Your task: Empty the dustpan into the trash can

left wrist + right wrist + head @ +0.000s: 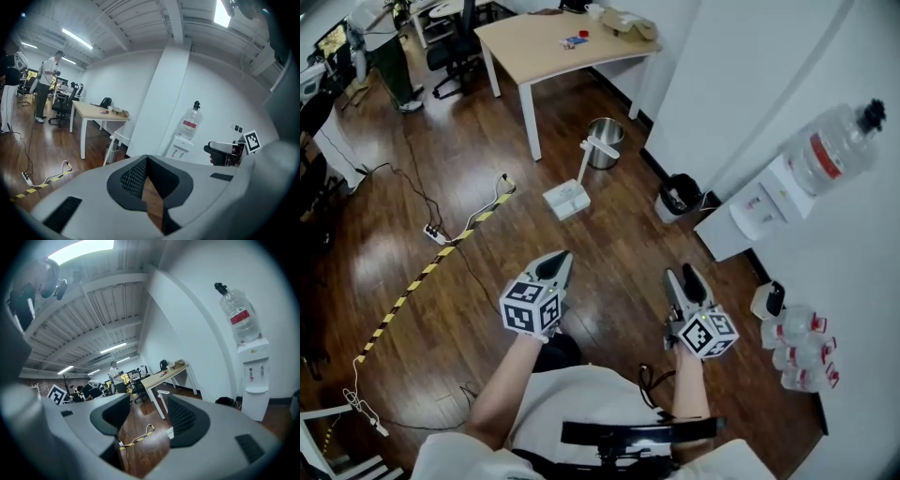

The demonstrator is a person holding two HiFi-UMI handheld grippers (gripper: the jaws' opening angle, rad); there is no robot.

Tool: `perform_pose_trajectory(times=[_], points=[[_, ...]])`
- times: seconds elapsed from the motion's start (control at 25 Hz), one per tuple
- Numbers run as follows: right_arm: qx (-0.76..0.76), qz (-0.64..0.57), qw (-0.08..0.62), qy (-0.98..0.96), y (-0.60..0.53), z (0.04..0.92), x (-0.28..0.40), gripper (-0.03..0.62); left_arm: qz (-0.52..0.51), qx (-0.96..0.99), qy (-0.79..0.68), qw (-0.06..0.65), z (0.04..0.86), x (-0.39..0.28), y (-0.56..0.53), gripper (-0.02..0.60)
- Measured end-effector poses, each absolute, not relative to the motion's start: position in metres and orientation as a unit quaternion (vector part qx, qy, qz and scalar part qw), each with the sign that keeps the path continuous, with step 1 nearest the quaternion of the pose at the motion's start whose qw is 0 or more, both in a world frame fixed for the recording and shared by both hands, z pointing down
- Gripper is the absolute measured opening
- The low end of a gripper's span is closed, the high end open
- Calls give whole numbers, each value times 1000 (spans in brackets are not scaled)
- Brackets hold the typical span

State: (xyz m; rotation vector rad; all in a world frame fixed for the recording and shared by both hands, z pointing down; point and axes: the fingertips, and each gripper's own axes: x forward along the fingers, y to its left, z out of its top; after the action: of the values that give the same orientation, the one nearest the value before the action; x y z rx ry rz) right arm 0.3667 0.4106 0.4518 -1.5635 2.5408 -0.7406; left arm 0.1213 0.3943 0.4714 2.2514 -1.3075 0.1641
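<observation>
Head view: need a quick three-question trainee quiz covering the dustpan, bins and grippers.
1. True or false: the dustpan stands on the floor, and neither gripper holds it.
2. Which gripper has its jaws apart? A. left gripper B. right gripper C. both
3. What stands by the wall between the metal bin and the water dispenser?

Key: 1 true. 2 B, with nothing between the jaws. 3 the black bin.
</observation>
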Motion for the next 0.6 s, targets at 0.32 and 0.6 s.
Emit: perform_pose_trajectory(times=[0.32, 0.6], points=[[-466, -238, -8, 852, 323, 469, 244, 377, 44, 830, -486, 270, 474, 32, 340, -11], [-424, -238, -44, 873, 295, 489, 164, 376, 21, 809, -511, 290, 486, -21, 328, -10]])
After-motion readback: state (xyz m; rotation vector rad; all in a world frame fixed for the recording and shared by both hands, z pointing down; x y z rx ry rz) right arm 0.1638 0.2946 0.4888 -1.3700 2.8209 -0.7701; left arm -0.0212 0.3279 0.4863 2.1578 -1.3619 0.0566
